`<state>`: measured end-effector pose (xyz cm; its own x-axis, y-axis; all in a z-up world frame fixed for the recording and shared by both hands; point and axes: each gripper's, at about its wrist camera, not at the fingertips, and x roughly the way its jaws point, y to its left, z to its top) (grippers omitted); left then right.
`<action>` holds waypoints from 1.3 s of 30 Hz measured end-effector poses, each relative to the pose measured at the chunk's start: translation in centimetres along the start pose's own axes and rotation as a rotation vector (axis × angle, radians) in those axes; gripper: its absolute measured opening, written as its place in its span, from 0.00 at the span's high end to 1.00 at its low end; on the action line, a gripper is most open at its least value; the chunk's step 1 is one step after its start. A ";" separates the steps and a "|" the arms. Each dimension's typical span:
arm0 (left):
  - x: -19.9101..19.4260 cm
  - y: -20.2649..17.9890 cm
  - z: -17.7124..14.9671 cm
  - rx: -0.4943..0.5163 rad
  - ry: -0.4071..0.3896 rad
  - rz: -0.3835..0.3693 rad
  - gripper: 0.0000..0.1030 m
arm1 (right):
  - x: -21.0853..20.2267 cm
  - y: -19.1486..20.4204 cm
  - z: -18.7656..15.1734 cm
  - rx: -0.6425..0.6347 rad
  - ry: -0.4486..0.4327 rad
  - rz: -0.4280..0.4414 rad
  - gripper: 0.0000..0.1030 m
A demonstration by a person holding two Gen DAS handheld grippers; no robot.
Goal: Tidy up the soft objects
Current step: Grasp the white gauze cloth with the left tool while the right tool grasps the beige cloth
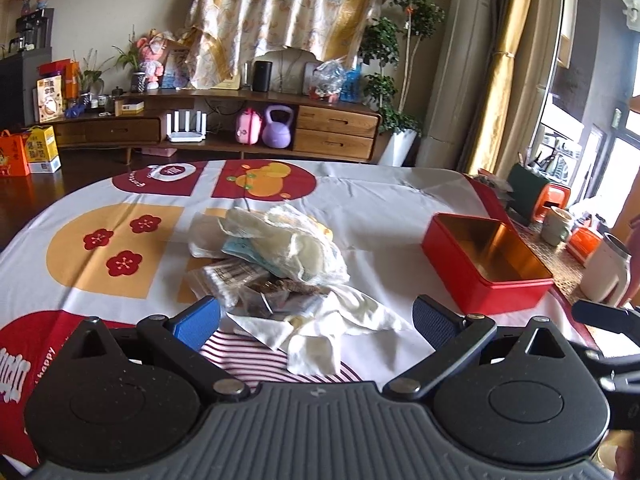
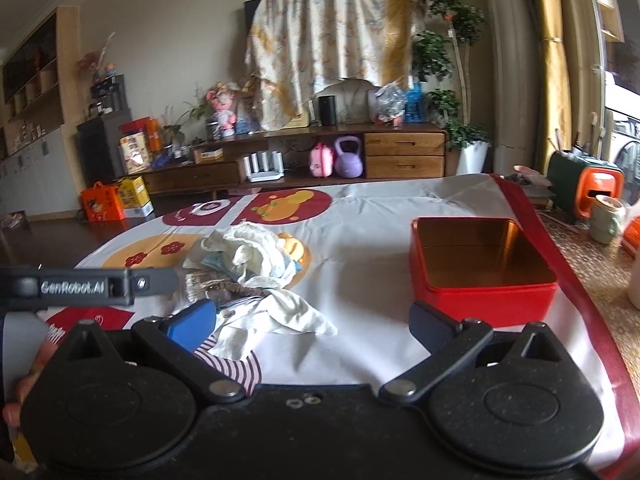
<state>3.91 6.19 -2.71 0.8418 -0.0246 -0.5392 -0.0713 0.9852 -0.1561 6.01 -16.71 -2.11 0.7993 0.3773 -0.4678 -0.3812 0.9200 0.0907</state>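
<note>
Your left gripper (image 1: 316,318) hangs low at 6 o'clock with its jaws spread wide and nothing between them, lined up on the near edge of the pile (image 1: 272,264), which suggests you are set to take whatever lies closest. Right under it is a striped cloth (image 1: 248,354), flat on the surface (image 1: 384,208), and a crumpled white cloth (image 1: 320,332) spills across it toward you; being loose and on top, that white cloth looks the easiest first pick

Your right gripper (image 2: 312,318) is also wide and empty, sitting with the pile off at 11 o'clock and the tin (image 2: 480,264) at 1 o'clock. That spot between the two makes sense if this one is meant to carry things across. The body of the left gripper crosses its view at 9 o'clock, so the two are close side by side; mind they do not knock when one reaches in

Further out, the pile heaps up at 12 o'clock in the left view: clear packets low down, pale crinkled cloths and something light blue on top, all overlapping, so a pull on one may drag others

The tin stands open and empty at 2 o'clock, apart from the pile, likely the place for the soft things
</note>
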 end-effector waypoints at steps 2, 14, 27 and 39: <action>0.5 0.4 0.3 -0.002 -0.005 0.013 0.00 | 0.5 0.2 -0.1 -0.021 0.008 0.017 0.01; 4.7 2.2 2.3 0.012 -0.004 0.060 0.00 | 5.6 -0.9 0.6 -0.088 0.103 0.092 0.05; 12.9 2.2 6.1 0.071 0.018 0.097 0.00 | 11.1 -1.6 1.5 -0.147 0.169 0.166 0.18; 20.2 1.5 7.4 0.094 0.113 0.108 0.01 | 14.6 0.4 1.5 -0.219 0.201 0.225 0.24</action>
<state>24.75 8.45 -7.67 0.7659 0.0685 -0.6393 -0.1035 0.9945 -0.0174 18.21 -10.69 -7.53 0.5850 0.5191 -0.6232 -0.6449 0.7637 0.0308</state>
